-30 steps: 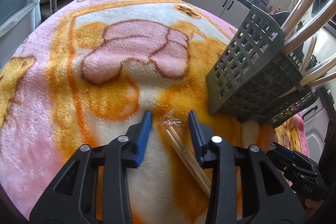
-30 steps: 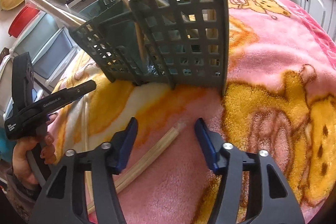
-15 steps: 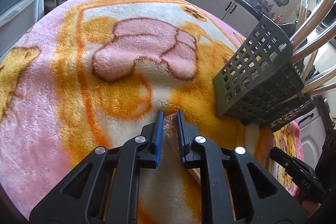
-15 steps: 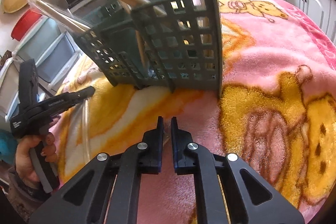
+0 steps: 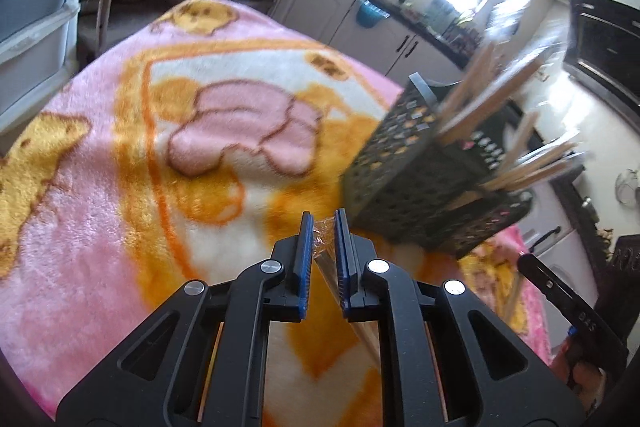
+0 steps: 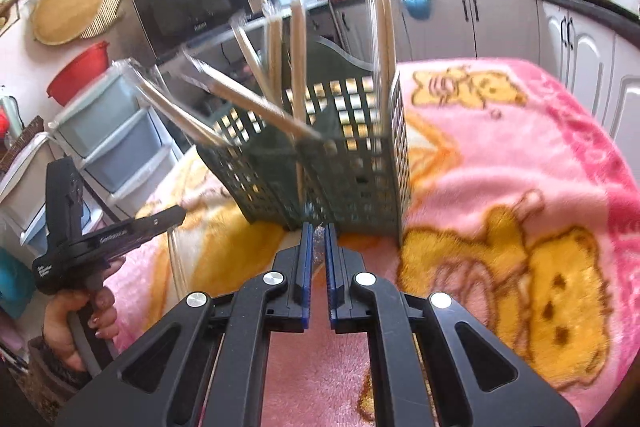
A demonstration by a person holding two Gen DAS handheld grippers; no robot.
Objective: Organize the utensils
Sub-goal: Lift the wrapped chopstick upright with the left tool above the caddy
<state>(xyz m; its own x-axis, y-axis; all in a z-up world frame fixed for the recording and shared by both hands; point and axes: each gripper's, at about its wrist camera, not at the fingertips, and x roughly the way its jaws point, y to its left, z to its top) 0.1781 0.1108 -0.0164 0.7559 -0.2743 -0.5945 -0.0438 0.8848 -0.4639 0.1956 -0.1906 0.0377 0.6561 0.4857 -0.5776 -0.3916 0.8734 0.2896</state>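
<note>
**Both hands loaded, the caddy just ahead**

Each hand-held gripper is pinched on its own pair of plastic-wrapped wooden chopsticks. The left hand-held gripper (image 5: 324, 227) has its blue-lined jaws pressed against the crinkled wrapper tip of the left wrapped chopstick pair (image 5: 344, 307), whose long axis runs back and down to the right, under the tool — so the sticks trail behind the jaws, not ahead of them. The right hand-held gripper (image 6: 319, 233) nips the right wrapped chopstick pair (image 6: 318, 247) the same way; only the wrapper end shows between the jaws.

The dark green perforated plastic utensil caddy (image 6: 360, 163) stands on the pink and orange fleece blanket (image 6: 500, 167), already bristling with wrapped chopsticks leaning left. From the right tool it lies straight ahead and very near; from the left tool the caddy (image 5: 416, 163) sits forward and off to the right. I'd judge the right hand the nearer — each pair must be swung upright before it drops in.

Readable writing: "DAS" on the other tool's body, seen from the left camera; other lettering is too blurred.
</note>
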